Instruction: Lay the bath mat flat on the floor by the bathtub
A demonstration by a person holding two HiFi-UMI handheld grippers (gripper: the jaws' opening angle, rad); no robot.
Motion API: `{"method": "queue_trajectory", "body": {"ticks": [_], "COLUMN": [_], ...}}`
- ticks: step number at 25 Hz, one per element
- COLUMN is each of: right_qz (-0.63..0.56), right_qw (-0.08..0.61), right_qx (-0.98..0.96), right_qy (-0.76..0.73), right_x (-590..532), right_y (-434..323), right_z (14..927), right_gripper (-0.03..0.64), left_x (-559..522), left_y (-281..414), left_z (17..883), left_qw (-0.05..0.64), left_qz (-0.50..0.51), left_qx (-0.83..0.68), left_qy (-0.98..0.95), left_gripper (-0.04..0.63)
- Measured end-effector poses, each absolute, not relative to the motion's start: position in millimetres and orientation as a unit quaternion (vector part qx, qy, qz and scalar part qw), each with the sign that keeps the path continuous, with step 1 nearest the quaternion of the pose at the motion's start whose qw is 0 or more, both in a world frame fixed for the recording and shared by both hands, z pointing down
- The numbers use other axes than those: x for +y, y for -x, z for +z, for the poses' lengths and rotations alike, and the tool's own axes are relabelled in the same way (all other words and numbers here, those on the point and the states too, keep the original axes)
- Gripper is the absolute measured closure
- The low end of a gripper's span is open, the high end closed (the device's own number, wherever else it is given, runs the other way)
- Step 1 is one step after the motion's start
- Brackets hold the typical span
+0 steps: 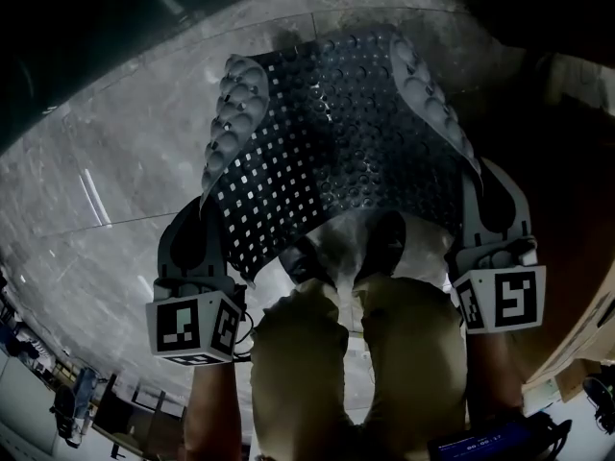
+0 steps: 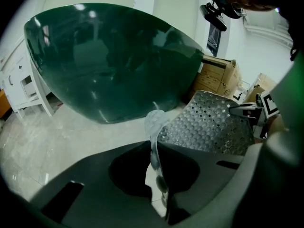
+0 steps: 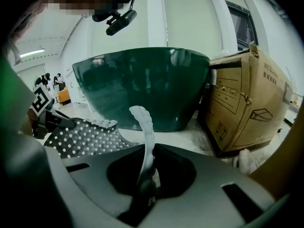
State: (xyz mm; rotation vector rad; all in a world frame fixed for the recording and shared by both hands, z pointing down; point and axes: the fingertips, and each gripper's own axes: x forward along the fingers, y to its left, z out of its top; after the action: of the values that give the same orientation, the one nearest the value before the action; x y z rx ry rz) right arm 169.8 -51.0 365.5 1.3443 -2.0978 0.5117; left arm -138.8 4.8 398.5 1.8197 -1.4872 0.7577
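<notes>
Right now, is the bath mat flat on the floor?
Held up: left gripper and right gripper each clamp a side edge; the bath mat hangs between them, not laid on the floor.

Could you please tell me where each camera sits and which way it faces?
Head view: on the person's head, facing steeply down at the bath mat held over the floor; legs, left claw and right claw show.
Left gripper view: on the left claw, facing the bathtub; jaws shut on the mat's edge.
Right gripper view: on the right claw, facing the bathtub and a cardboard box; jaws shut on the mat.
All share the mat; the gripper views share the bathtub.
</notes>
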Motion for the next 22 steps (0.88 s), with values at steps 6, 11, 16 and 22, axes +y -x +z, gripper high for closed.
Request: {"method": "queue_trajectory", "body": {"ticks": [6,11,16,22], "right_qz": [0.184,0.175,0.173,0.172], "right_qw": [0.298,0.296,0.296,0.295], "right_qx": [-0.786,-0.791,-0.793,-0.79], "right_qy": [-0.509,-0.505,-0.503,-0.509], "right_x": [-52,-56,-60,-58], "right_y": [-172,-163,-159,-172], "right_z": [360,373,382,393], "right_gripper": [0.586,0.586,0.586,0.586], "left_x": [6,7,7,9], "left_y": [139,140,141,141], "left_z": [395,411,423,430], "left_qw": [0.339,0.347,0.353,0.345], "left_qz": [0.276,0.265,0.261,0.261], "left_qx": [-0.569,-0.569,-0.57,-0.574], "left_qy": [-0.697,-0.697,-0.695,-0.696], "left_gripper": [0.557,0.557,0.557,0.557]}}
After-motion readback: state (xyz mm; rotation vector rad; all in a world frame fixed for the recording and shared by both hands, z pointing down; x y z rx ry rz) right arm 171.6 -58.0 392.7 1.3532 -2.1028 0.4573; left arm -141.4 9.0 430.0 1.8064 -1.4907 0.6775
